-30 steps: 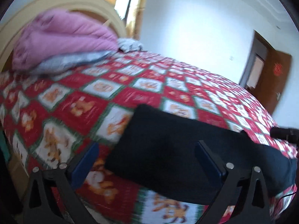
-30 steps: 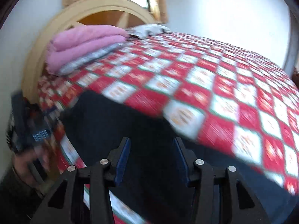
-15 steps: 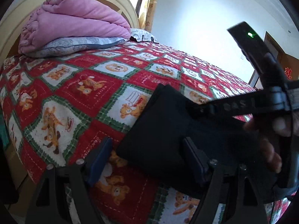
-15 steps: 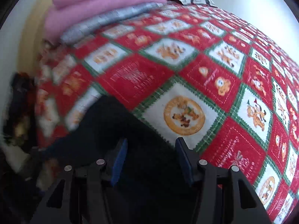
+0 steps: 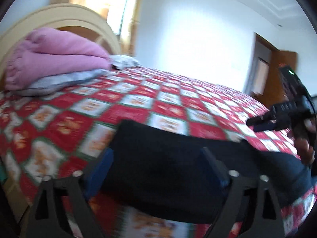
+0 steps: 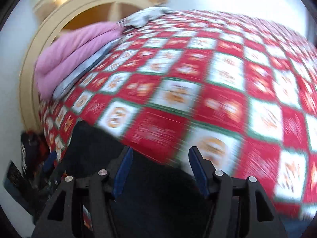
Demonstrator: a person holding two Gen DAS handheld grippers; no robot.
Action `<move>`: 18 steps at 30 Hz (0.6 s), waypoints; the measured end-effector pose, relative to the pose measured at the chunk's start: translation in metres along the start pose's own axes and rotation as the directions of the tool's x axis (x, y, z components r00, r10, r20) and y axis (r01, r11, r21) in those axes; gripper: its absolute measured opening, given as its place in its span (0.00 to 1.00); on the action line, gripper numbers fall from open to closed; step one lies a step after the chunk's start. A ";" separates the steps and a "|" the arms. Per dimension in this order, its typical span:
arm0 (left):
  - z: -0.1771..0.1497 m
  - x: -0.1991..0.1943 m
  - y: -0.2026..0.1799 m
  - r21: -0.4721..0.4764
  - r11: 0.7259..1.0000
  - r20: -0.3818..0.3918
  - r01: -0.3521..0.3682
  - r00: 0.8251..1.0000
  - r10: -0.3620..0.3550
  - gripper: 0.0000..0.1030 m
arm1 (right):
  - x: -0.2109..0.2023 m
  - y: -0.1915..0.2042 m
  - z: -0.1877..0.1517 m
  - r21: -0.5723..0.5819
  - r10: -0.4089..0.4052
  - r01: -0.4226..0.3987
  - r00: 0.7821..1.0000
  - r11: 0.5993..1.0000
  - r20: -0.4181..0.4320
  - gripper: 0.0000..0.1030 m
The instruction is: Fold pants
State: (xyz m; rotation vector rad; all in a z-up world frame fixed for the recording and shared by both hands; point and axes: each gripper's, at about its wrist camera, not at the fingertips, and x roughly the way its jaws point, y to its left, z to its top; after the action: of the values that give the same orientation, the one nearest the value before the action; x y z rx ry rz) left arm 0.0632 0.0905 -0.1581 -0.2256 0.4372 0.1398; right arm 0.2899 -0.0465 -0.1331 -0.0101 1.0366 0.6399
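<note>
**Over the bed's near edge: both grippers apart above the folded pants**

On the red, white and green checked bedspread [image 5: 126, 115], near its front edge, lie the dark pants [image 5: 170, 166], folded into a flat block. Both views are motion-blurred.

Left gripper [image 5: 158, 168]: jaws wide apart and just been opening, after a brief narrowing. The pants lie below and between the blue pads. One pad sits at the pants' left edge, the other over the dark cloth. No pinch visible; contact with the cloth cannot be told through the blur.

Right gripper [image 6: 159, 168]: jaws about half apart, just been opening slightly. Nothing clamped. The pants' far edge and bare bedspread show between the pads. In the left wrist view this gripper [image 5: 263, 123] hangs at the right above the bedspread, held by a hand [image 5: 305, 144].

Surroundings: a pink folded quilt [image 5: 53, 57] on a grey pillow [image 5: 65, 81] against the cream headboard [image 5: 65, 13] at the far left. A white wall and a brown door [image 5: 281, 69] stand beyond the bed. Nothing lies between either gripper and the pants.
</note>
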 end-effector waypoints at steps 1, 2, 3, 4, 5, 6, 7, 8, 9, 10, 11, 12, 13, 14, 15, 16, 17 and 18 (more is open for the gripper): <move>-0.005 0.004 -0.007 0.018 1.000 -0.016 0.016 1.000 -0.016 0.90 | -0.003 -0.009 -0.003 0.027 -0.005 0.005 1.000 1.000 -0.002 0.56; -0.008 0.007 -0.012 0.031 0.999 -0.032 0.024 0.999 -0.023 0.90 | -0.006 -0.023 -0.006 0.061 -0.012 0.013 1.000 0.998 -0.011 0.51; -0.012 0.010 -0.016 0.045 0.999 -0.051 0.032 0.998 -0.029 0.90 | -0.006 -0.029 -0.008 0.077 -0.012 0.014 1.000 0.997 -0.021 0.49; -0.016 0.015 -0.019 0.064 0.997 -0.077 0.031 0.997 -0.026 0.90 | -0.003 -0.035 -0.010 0.094 -0.007 0.010 0.999 0.996 -0.033 0.46; -0.019 0.015 -0.022 0.077 0.997 -0.091 0.020 0.996 -0.013 0.90 | 0.000 -0.040 -0.012 0.117 0.011 -0.005 0.999 0.993 -0.045 0.46; -0.022 0.017 -0.022 0.087 0.996 -0.105 0.010 0.994 -0.001 0.90 | 0.006 -0.042 -0.013 0.142 0.037 -0.028 0.998 0.989 -0.056 0.46; -0.023 0.021 -0.021 0.093 0.996 -0.123 0.006 0.992 0.006 0.90 | 0.012 -0.045 -0.015 0.168 0.065 -0.053 0.996 0.984 -0.066 0.46; -0.026 0.023 -0.020 0.100 0.995 -0.136 0.000 0.991 0.013 0.90 | 0.017 -0.046 -0.017 0.183 0.090 -0.075 0.993 0.980 -0.073 0.44; -0.027 0.022 -0.022 0.107 0.994 -0.126 0.000 0.992 0.013 0.92 | 0.022 -0.044 -0.017 0.195 0.117 -0.099 0.990 0.976 -0.079 0.40; -0.028 0.022 -0.024 0.112 0.994 -0.125 0.001 0.992 0.013 0.94 | 0.028 -0.042 -0.018 0.210 0.156 -0.135 0.984 0.968 -0.088 0.28; -0.030 0.022 -0.026 0.122 0.993 -0.127 -0.002 0.992 0.018 0.95 | 0.033 -0.040 -0.019 0.219 0.176 -0.152 0.980 0.964 -0.095 0.19; -0.031 0.023 -0.027 0.133 0.991 -0.125 -0.006 0.992 0.023 0.97 | 0.037 -0.039 -0.019 0.227 0.178 -0.152 0.979 0.962 -0.098 0.16; -0.033 0.023 -0.029 0.143 0.990 -0.123 -0.009 0.992 0.027 0.98 | 0.040 -0.038 -0.019 0.235 0.177 -0.150 0.979 0.960 -0.098 0.11; -0.034 0.023 -0.030 0.144 0.990 -0.121 -0.009 0.992 0.026 0.98 | 0.043 -0.040 -0.017 0.254 0.192 -0.165 0.978 0.953 -0.085 0.08; -0.035 0.023 -0.029 0.136 0.991 -0.121 -0.005 0.992 0.022 0.98 | 0.044 -0.043 -0.015 0.273 0.207 -0.180 0.976 0.945 -0.074 0.06; -0.034 0.023 -0.028 0.132 0.991 -0.122 -0.002 0.992 0.018 0.99 | 0.044 -0.045 -0.013 0.291 0.220 -0.194 0.974 0.937 -0.059 0.06; -0.034 0.023 -0.028 0.132 0.991 -0.123 -0.001 0.992 0.017 0.99 | 0.040 -0.047 -0.010 0.302 0.233 -0.211 0.972 0.930 -0.037 0.05; -0.034 0.024 -0.028 0.134 0.991 -0.120 -0.001 0.993 0.017 0.99 | 0.037 -0.046 -0.009 0.300 0.234 -0.217 0.972 0.929 -0.023 0.05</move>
State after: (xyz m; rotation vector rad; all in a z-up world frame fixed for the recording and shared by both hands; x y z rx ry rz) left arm 0.0757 0.0571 -0.1932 -0.1007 0.5666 0.1058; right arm 0.3187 -0.0686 -0.1807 0.3595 1.1925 0.6895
